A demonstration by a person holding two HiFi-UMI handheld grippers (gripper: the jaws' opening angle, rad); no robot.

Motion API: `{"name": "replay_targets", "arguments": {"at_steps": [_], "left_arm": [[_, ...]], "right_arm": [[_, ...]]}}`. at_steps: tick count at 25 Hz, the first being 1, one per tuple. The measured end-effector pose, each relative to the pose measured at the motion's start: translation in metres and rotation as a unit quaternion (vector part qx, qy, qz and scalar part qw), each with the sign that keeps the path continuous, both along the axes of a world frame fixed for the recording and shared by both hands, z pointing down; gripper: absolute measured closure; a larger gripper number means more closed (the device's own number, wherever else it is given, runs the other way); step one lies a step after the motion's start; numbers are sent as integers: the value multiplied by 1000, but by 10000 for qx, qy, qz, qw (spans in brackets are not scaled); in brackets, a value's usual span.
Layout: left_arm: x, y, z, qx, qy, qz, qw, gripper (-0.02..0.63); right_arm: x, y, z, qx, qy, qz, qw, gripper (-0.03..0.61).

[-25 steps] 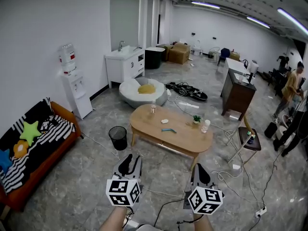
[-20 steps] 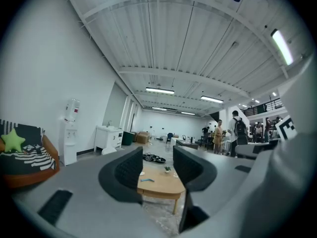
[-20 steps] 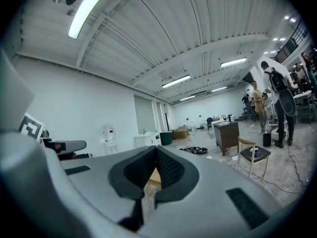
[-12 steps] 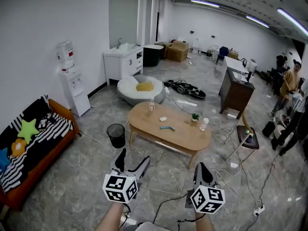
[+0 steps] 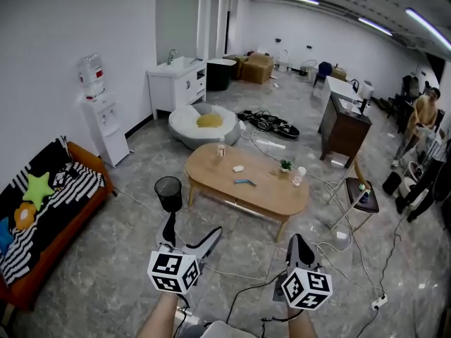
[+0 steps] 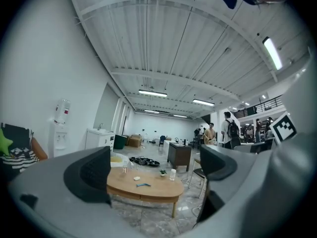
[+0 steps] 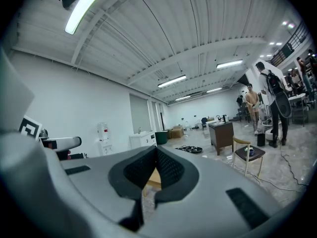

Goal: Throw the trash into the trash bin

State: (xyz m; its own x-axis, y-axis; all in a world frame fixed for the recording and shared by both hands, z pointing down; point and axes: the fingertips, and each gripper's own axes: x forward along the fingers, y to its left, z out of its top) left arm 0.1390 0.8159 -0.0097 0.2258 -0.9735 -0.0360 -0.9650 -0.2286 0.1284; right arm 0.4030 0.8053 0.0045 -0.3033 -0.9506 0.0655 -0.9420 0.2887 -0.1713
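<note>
Now the left gripper, jaws just now opening wide around nothing, and the closed, empty right gripper are facing the white scrap up-frame on the oval table, the black trash bin sitting nearer the left one.

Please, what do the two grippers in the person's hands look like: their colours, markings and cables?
The left gripper and the right gripper are alike: grey jaws with black ribbed pads, and a white cube with black square markers at the back. A dark cable trails below them. No sleeves show on the forearms. The left gripper's jaws have just been opening, nothing between them.
</note>
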Motion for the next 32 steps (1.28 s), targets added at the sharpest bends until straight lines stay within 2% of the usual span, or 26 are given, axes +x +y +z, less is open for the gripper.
{"name": "replay_targets", "arguments": {"at_steps": [9, 15, 20, 26, 32], "left_arm": [[-42, -14, 7, -85, -53, -116, 9999, 71], [-66, -24, 24, -394, -278, -184, 9987, 73], [-70, -33, 27, -472, -257, -168, 9984, 74], [-76, -62, 36, -569, -218, -170, 9980, 74], [-82, -120, 45, -624, -190, -277, 9975, 74]], "right_arm": [[-25, -9, 3, -34, -22, 152, 9999, 577], [-37, -10, 17, -145, -114, 253, 9995, 577], [-35, -17, 28, -343, -141, 311, 9988, 577], [-41, -44, 33, -392, -124, 271, 9988, 577], [-37, -106, 49, -588, -183, 317, 9976, 577]]}}
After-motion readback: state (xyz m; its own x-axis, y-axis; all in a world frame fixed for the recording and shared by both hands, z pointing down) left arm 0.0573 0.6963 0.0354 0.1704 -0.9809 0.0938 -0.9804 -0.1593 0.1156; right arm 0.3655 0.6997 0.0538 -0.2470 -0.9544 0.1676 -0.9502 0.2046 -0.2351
